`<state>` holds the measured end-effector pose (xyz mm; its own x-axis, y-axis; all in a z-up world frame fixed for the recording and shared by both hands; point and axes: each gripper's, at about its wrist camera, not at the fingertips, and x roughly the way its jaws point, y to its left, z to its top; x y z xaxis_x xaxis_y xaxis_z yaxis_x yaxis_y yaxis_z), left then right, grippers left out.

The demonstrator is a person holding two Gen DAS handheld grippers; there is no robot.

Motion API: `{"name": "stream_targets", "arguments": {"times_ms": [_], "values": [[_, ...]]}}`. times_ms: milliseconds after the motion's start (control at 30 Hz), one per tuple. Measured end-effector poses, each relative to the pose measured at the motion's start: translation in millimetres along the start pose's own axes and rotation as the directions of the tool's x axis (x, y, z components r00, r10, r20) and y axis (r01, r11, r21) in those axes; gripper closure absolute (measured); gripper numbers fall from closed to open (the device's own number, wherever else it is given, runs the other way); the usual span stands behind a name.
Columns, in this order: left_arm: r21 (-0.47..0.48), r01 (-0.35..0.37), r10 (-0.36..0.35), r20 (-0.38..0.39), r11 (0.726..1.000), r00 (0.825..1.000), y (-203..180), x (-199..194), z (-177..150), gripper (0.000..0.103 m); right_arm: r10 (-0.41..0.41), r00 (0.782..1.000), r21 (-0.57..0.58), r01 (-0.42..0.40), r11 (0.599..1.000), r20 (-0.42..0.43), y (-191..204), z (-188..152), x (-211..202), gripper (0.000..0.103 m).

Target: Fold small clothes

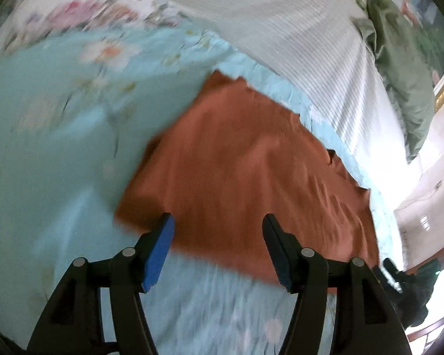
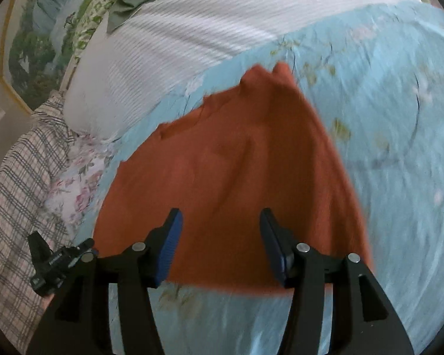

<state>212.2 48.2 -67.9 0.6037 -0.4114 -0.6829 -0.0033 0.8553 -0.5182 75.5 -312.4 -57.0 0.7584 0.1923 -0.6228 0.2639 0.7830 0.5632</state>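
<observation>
Left gripper (image 1: 217, 222) spread above orange garment (image 1: 245, 171); right gripper (image 2: 220, 219) spread; plaid cloth (image 2: 20, 177) right view only.

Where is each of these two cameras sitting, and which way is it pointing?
Left wrist view: sits on the left gripper, looking along its open blue-padded fingers at the orange garment on the blue floral bedsheet; the right gripper shows at the right edge.
Right wrist view: sits on the right gripper, fingers open, facing the same garment; the left gripper shows at the left edge.
Both share the garment, the sheet and the white ribbed blanket.
</observation>
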Motion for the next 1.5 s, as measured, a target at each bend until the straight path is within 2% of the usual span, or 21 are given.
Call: {"name": "stream_targets", "arguments": {"times_ms": [200, 367, 667, 733, 767, 800, 833, 867, 933, 1000, 1100, 1167, 1233, 1267, 1300, 1333, 1367, 1433, 1500], "values": [[-0.066, 0.039, -0.041, -0.024, 0.997, 0.999, 14.2, -4.7, -27.5, 0.039, 0.018, 0.999, -0.011, -0.019, 1.000, -0.042, 10.8, -17.5, 1.5, 0.046], [-0.128, 0.074, -0.075, 0.001, 0.989, 0.997, 19.7, -0.5, -28.7, 0.029, 0.037, 0.999, -0.023, -0.038, 0.999, -0.039, 20.2, -25.9, -4.5, 0.042], [-0.195, 0.023, -0.014, 0.051, 0.981, 0.999, 23.5, 39.7, 19.7, 0.029, 0.056, 0.998, -0.028, -0.057, 0.998, -0.041, 24.3, -27.0, -6.1, 0.042], [-0.192, 0.000, 0.013, 0.066, 0.981, 0.998, 22.9, 46.9, 30.6, 0.032, 0.064, 0.997, -0.025, -0.065, 0.998, -0.038, 24.1, -24.9, -6.8, 0.042], [-0.188, -0.018, 0.032, 0.071, 0.982, 0.997, 21.4, 50.3, 36.0, 0.042, 0.068, 0.997, -0.023, -0.069, 0.997, -0.038, 23.2, -22.8, -6.7, 0.042], [-0.185, -0.028, 0.042, 0.068, 0.982, 0.997, 19.9, 53.1, 40.2, 0.066, 0.068, 0.997, -0.020, -0.069, 0.997, -0.037, 22.6, -21.1, -6.8, 0.042], [-0.181, -0.017, 0.028, 0.058, 0.983, 0.998, 18.2, 55.7, 44.1, 0.080, 0.071, 0.997, -0.018, -0.072, 0.997, -0.036, 21.8, -18.9, -7.3, 0.042], [-0.180, 0.019, -0.011, 0.050, 0.983, 0.999, 15.4, 56.8, 47.3, 0.087, 0.077, 0.996, -0.019, -0.078, 0.997, -0.034, 20.8, -16.5, -8.0, 0.042], [-0.146, 0.011, -0.001, 0.072, 0.989, 0.997, 3.6, 49.6, 48.6, 0.088, 0.087, 0.996, -0.022, -0.088, 0.996, -0.029, 18.4, -10.1, -9.9, 0.042], [-0.037, 0.009, -0.005, 0.108, 0.999, 0.994, -25.7, 37.0, 47.2, 0.089, 0.108, 0.994, -0.013, -0.108, 0.994, -0.024, 13.8, -1.4, -12.0, 0.042], [0.091, 0.042, -0.053, 0.124, 0.995, 0.991, -70.9, 26.9, 42.1, 0.089, 0.115, 0.993, -0.002, -0.115, 0.993, -0.025, 5.8, 11.7, -12.6, 0.042], [0.206, 0.043, -0.068, 0.114, 0.978, 0.991, -109.8, 27.5, 31.5, 0.089, 0.139, 0.990, 0.017, -0.138, 0.990, -0.032, -0.2, 21.6, -12.3, 0.042], [0.322, 0.030, -0.066, 0.101, 0.946, 0.993, -143.1, 33.0, 14.4, 0.089, 0.170, 0.985, 0.033, -0.169, 0.985, -0.036, -4.7, 32.5, -11.6, 0.042], [0.388, 0.007, -0.050, 0.100, 0.922, 0.994, -161.4, 39.7, 3.0, 0.089, 0.181, 0.983, 0.038, -0.180, 0.983, -0.041, -6.2, 37.7, -10.5, 0.042], [0.462, -0.038, -0.012, 0.104, 0.886, 0.994, -180.0, 49.2, -11.9, 0.089, 0.187, 0.981, 0.043, -0.185, 0.982, -0.052, -7.2, 43.5, -8.2, 0.042], [0.502, -0.067, 0.013, 0.109, 0.862, 0.994, -189.6, 55.0, -21.5, 0.089, 0.196, 0.978, 0.043, -0.193, 0.980, -0.069, -7.1, 50.0, -4.3, 0.042], [0.553, -0.104, 0.044, 0.120, 0.826, 0.992, -200.7, 64.8, -35.0, 0.089, 0.206, 0.975, 0.043, -0.204, 0.978, -0.079, -6.9, 53.4, -1.5, 0.042], [0.618, -0.148, 0.079, 0.138, 0.772, 0.987, -211.4, 80.2, -56.6, 0.089, 0.238, 0.965, 0.048, -0.234, 0.971, -0.112, -5.5, 62.5, 10.6, 0.042], [0.659, -0.187, 0.112, 0.155, 0.729, 0.982, -213.2, 93.4, -73.5, 0.089, 0.267, 0.951, 0.064, -0.260, 0.963, -0.158, -3.0, 69.2, 28.7, 0.042]]}}
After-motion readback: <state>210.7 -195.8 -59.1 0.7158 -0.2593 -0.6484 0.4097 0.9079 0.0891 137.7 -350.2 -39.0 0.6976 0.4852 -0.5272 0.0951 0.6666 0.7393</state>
